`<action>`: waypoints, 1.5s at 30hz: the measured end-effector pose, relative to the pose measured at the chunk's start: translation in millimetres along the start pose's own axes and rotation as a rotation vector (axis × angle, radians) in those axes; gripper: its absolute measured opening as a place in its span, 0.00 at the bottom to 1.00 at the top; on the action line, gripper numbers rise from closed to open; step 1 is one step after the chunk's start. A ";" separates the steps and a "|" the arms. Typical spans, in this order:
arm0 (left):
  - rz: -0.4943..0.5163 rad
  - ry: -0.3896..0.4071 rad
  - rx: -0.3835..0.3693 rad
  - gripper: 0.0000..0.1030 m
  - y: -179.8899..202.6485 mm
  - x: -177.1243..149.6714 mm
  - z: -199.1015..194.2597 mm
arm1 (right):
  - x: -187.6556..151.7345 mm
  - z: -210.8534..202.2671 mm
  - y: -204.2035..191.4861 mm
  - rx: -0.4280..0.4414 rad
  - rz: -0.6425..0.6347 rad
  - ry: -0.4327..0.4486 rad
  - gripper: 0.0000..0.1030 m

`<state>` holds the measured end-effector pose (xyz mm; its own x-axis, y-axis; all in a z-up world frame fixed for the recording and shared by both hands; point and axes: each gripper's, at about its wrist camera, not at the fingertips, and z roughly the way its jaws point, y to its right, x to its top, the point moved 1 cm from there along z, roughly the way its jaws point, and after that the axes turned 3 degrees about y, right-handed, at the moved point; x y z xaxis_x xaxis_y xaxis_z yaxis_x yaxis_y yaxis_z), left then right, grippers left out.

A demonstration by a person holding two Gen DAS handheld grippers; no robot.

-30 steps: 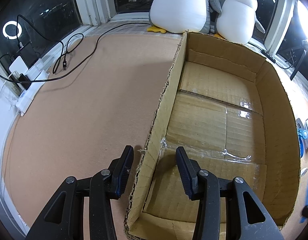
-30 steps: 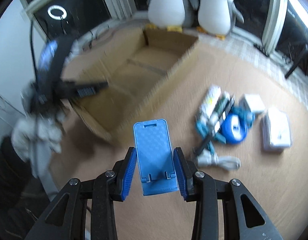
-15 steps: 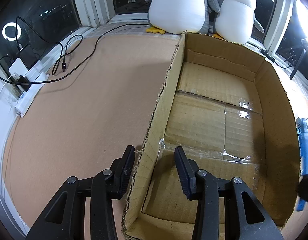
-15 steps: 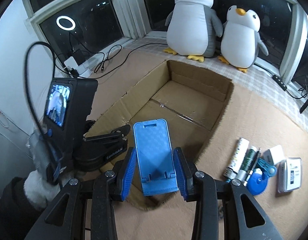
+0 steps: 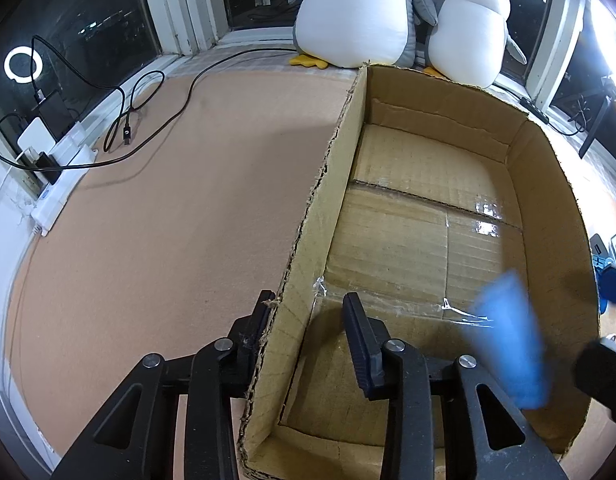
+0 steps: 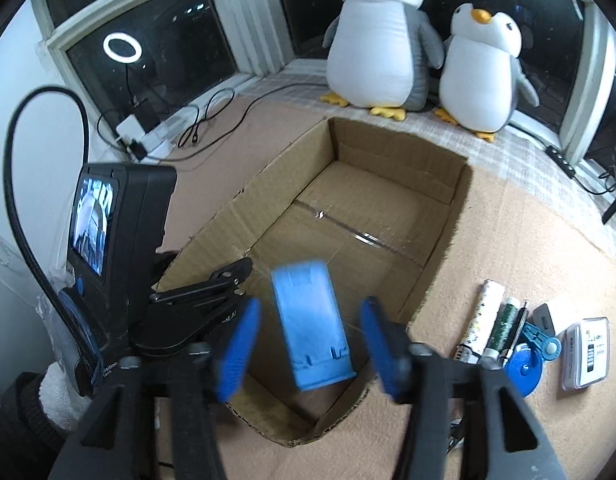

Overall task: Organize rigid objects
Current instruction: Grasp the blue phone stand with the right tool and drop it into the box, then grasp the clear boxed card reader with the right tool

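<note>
An open cardboard box [image 6: 448, 236] lies on the tan floor. My right gripper [image 6: 310, 308] hovers over its near corner and its blue jaws are opening. A blue phone stand [image 6: 314, 336] is blurred between them, clear of both pads, over the box floor. From the left wrist the stand [image 5: 508, 340] shows inside the box [image 5: 548, 184] at the right. My left gripper [image 5: 308, 312] straddles the box's left wall near the front; its jaws are closing, the inner pad still apart from the cardboard.
Two plush penguins [image 6: 380, 40] sit behind the box by the window. Black cables [image 5: 147, 120] and a white power strip [image 5: 55, 196] lie at the left. Right of the box lie a white tube [image 6: 482, 320], a green pen [image 6: 504, 324], a blue round tool [image 6: 524, 368] and a white case [image 6: 586, 352].
My right gripper swung from the floor items to above the box's near corner, then its jaws spread and the blue stand came free. The left jaws narrowed around the box wall.
</note>
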<state>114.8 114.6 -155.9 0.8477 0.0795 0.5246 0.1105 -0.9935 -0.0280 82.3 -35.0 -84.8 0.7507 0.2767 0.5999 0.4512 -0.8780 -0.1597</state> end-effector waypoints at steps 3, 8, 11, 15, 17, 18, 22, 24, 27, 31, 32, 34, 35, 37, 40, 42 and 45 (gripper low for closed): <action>0.005 -0.002 0.000 0.35 -0.7 -0.7 0.0 | -0.3 -10.5 8.7 0.010 0.039 0.023 0.57; 0.007 -0.008 -0.002 0.32 -2.8 -1.2 -0.9 | -5.9 -33.9 38.0 0.001 0.131 0.068 0.57; 0.004 -0.010 -0.003 0.31 -4.4 -2.4 -1.8 | -11.5 -51.0 64.0 -0.024 0.192 0.096 0.57; -0.005 -0.008 -0.009 0.30 -4.8 -5.4 -3.3 | -23.7 -70.7 102.6 -0.063 0.286 0.127 0.57; -0.013 -0.011 -0.020 0.30 -8.2 -5.7 -2.7 | -31.5 -78.7 120.2 -0.094 0.324 0.135 0.57; -0.015 -0.011 -0.020 0.30 -9.1 -6.4 -2.6 | -36.3 -81.7 127.8 -0.111 0.340 0.135 0.57; -0.028 -0.018 -0.035 0.26 -13.7 -6.1 -1.7 | -51.7 -89.3 149.2 -0.149 0.386 0.131 0.57; -0.034 -0.022 -0.041 0.26 -15.6 -5.7 -1.3 | -58.3 -93.1 157.9 -0.172 0.397 0.130 0.57; -0.034 -0.027 -0.047 0.25 -16.7 -5.6 -1.7 | -66.9 -100.0 172.1 -0.195 0.425 0.132 0.57; -0.036 -0.028 -0.047 0.23 -18.4 -6.4 -2.0 | -75.4 -106.6 185.9 -0.230 0.444 0.133 0.57; -0.036 -0.029 -0.046 0.23 -18.3 -6.7 -2.3 | -76.8 -108.3 191.1 -0.242 0.449 0.133 0.57; -0.033 -0.029 -0.044 0.23 -17.8 -7.5 -2.4 | -78.8 -109.5 200.4 -0.265 0.455 0.129 0.57; -0.034 -0.028 -0.043 0.23 -18.1 -7.2 -2.2 | -79.7 -109.7 205.2 -0.278 0.454 0.124 0.57; -0.034 -0.027 -0.040 0.22 -17.5 -7.7 -2.2 | -80.4 -106.0 216.3 -0.311 0.442 0.096 0.57; -0.026 -0.022 -0.032 0.22 -15.7 -9.0 -2.3 | -81.9 -93.9 231.6 -0.369 0.398 0.031 0.59; -0.024 -0.021 -0.029 0.22 -14.9 -9.0 -2.4 | -82.1 -83.7 239.5 -0.388 0.370 -0.013 0.59; -0.025 -0.019 -0.030 0.22 -14.4 -9.9 -2.6 | -81.4 -69.7 247.2 -0.386 0.345 -0.057 0.59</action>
<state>103.4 127.8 -158.5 0.8548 0.1052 0.5082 0.1163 -0.9932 0.0100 99.2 -301.8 -118.5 0.8543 -0.0433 0.5179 -0.0302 -0.9990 -0.0336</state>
